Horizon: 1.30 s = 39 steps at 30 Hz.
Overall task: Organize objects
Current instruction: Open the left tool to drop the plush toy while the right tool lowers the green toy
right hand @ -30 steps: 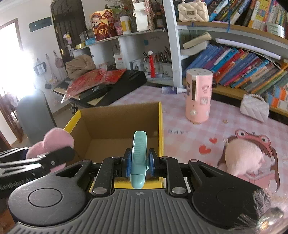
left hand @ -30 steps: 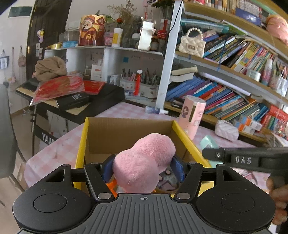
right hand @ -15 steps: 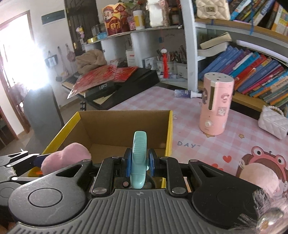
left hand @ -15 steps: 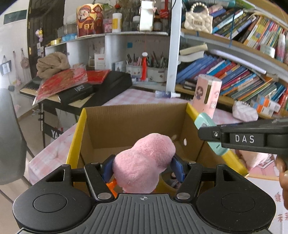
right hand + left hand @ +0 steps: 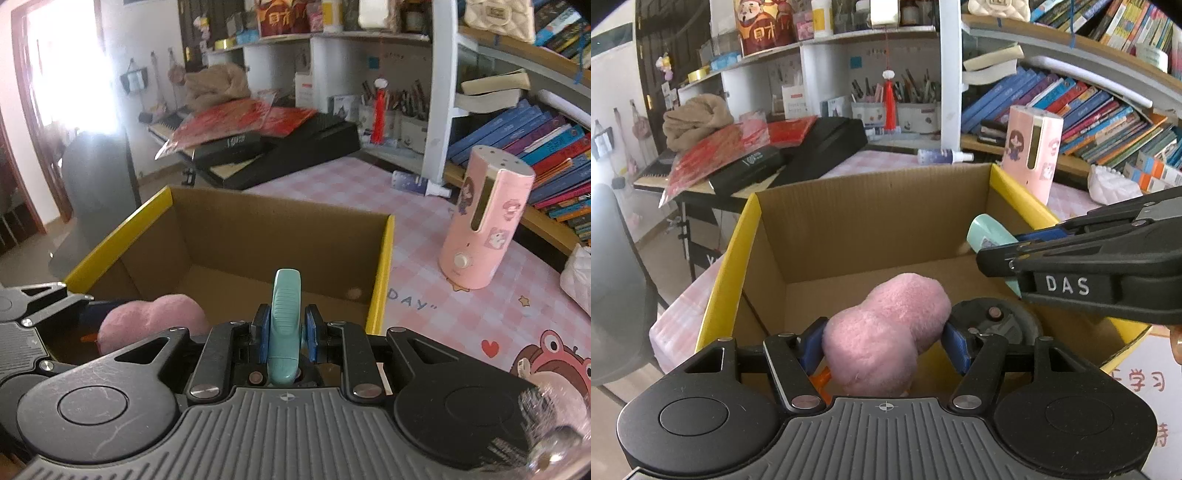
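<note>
Left gripper [image 5: 882, 332] is clamped about halfway closed on the pink plush toy [image 5: 886, 332], its blue pads sunk into the pile on either side, and I have it hanging over the open cardboard box [image 5: 871, 221] near the front wall. My right gripper [image 5: 284, 332] is pinched nearly shut on the slim teal clip [image 5: 285, 325], which stands upright between the pads, just above the box's near right corner.

I judge the plush as very light and soft: it squashes under the pads and bulges out past them, so a grip across its middle is secure and it should drop without harm. The teal clip looks like hard, smooth plastic, light but liable to slide or twist in the pads, so I would keep hold of its ribbed flat sides. A dark round object [image 5: 993, 325] already lies on the box floor beneath the plush; I cannot tell what it is.

The box has yellow edges and sits on a bench [image 5: 424, 280] covered with a pink checked cloth. A pink cylindrical humidifier [image 5: 484, 221] stands to the right of it, well clear. Behind are crowded bookshelves [image 5: 1089, 110] and a keyboard [image 5: 280, 147] piled with red packets
</note>
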Each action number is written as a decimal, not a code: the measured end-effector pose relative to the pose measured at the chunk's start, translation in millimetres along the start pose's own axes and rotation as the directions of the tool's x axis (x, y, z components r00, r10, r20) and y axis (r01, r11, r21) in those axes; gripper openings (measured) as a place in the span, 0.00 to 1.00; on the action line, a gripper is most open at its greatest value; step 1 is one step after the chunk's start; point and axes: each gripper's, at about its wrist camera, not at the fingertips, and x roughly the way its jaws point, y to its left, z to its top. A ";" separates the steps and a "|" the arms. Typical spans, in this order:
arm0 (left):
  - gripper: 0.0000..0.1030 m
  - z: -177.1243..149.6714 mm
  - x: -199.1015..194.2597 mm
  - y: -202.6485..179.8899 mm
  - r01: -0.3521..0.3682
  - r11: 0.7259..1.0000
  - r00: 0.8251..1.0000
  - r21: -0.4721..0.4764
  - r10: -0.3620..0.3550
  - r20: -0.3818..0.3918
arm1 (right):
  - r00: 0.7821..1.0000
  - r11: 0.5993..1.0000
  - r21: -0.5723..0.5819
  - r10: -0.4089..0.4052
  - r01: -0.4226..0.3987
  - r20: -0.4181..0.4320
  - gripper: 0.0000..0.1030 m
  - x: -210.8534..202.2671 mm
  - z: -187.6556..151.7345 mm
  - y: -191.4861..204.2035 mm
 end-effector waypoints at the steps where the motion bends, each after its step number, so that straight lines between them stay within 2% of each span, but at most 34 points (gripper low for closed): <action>1: 0.63 0.2 1.4 -0.3 -0.003 1.000 1.000 0.001 0.003 -0.004 | 1.000 1.000 -0.006 0.002 -0.002 -0.007 0.18 2.0 -0.5 0.3; 14: 0.63 -1.7 11.1 -0.9 -0.008 1.000 1.000 0.003 0.008 -0.022 | 0.999 0.994 -0.111 -0.001 -0.002 -0.033 0.18 19.4 4.5 5.6; 24: 0.65 -1.4 13.3 -0.6 -0.011 1.000 1.000 -0.004 0.010 -0.023 | 0.995 0.977 -0.209 0.014 -0.035 -0.101 0.18 35.9 3.2 17.2; 30: 0.67 -2.1 11.1 1.5 -0.018 0.999 0.999 -0.027 0.017 -0.034 | 0.987 0.979 -0.194 0.038 -0.069 -0.159 0.18 41.7 5.7 15.8; 33: 0.72 -3.5 7.2 3.0 -0.033 0.999 0.999 -0.036 0.032 -0.028 | 0.986 0.977 -0.204 0.029 -0.063 -0.164 0.18 42.2 4.8 18.1; 39: 0.73 -5.3 -3.1 3.6 -0.020 0.999 1.000 -0.034 0.020 0.000 | 0.988 0.977 -0.209 0.021 -0.054 -0.155 0.18 40.4 3.6 18.7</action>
